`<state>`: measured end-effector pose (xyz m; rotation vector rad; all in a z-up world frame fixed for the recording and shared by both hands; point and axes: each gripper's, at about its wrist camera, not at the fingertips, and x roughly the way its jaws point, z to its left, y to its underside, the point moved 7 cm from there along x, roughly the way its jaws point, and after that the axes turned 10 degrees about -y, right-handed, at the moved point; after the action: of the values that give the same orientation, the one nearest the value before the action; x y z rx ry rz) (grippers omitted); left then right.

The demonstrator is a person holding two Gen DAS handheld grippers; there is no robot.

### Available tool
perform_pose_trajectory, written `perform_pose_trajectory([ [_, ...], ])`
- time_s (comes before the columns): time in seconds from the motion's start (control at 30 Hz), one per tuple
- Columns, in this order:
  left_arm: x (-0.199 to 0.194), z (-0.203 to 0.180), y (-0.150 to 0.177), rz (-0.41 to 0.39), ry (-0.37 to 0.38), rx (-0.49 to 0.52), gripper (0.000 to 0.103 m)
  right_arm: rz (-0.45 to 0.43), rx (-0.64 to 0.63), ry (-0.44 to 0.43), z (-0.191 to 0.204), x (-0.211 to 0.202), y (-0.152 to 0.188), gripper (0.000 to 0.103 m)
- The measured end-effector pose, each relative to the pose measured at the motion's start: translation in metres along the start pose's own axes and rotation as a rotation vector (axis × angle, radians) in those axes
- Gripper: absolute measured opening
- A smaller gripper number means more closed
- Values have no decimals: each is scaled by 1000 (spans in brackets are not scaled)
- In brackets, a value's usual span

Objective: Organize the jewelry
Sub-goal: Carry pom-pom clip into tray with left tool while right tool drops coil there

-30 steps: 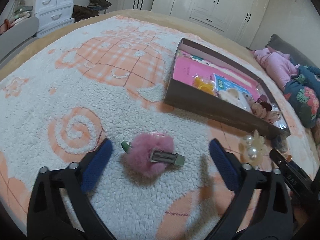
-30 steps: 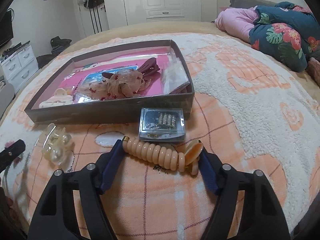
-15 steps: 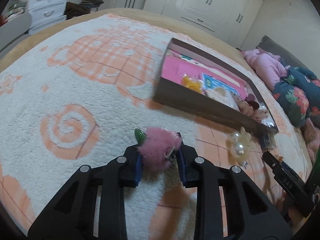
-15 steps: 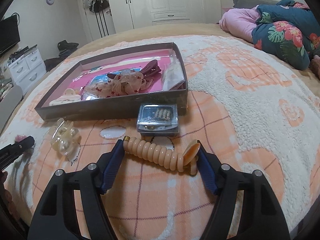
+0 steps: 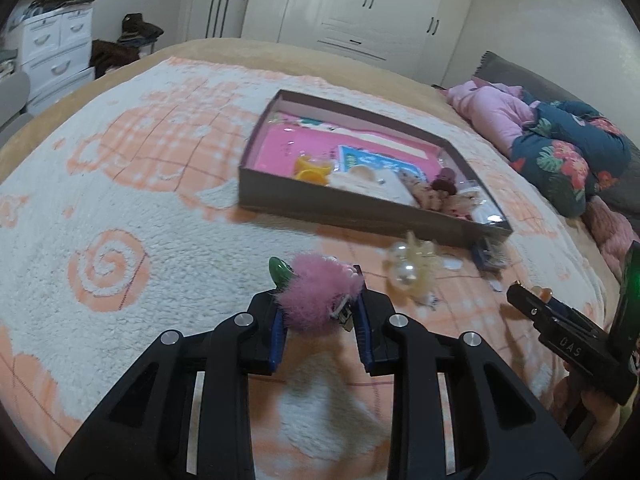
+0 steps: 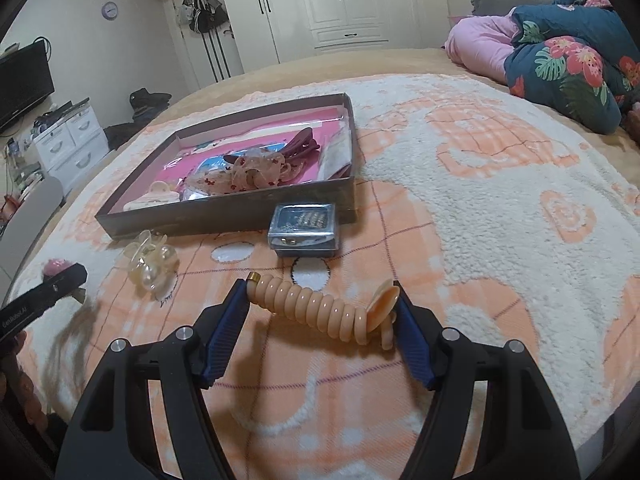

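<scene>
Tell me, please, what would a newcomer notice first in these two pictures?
Probably the fluffy pink hair clip pinched in the left gripper, and the peach spiral hair tie spanning the right gripper. Behind them on the orange-and-white blanket lies a shallow brown box with a bright pink floor, already holding several accessories.

You've got a bed w/ orange-and-cream fleece blanket (image 6: pixel 500 184) under everything. White wardrobe (image 6: pixel 352 0) at 12 o'clock, bags hung on a rack (image 6: pixel 200 12) approx 11. White drawer unit (image 6: pixel 68 140) and TV (image 6: pixel 24 84) at 9. Floral duvet (image 6: pixel 568 64) plus pink bedding (image 6: pixel 476 46) bunched at 2.
</scene>
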<state>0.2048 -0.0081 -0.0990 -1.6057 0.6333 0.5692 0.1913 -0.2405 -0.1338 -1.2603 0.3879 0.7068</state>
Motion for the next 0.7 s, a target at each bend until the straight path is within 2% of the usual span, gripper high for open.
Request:
perform_pose_trajectory([
  [0.33, -11, -26, -17, -40, 39, 35, 20, -36, -96, 19, 0, -27, -10, 68],
  [0.7, -3, -37, -46, -68, 58, 29, 20, -57, -149, 18, 7, -28, -33, 68],
])
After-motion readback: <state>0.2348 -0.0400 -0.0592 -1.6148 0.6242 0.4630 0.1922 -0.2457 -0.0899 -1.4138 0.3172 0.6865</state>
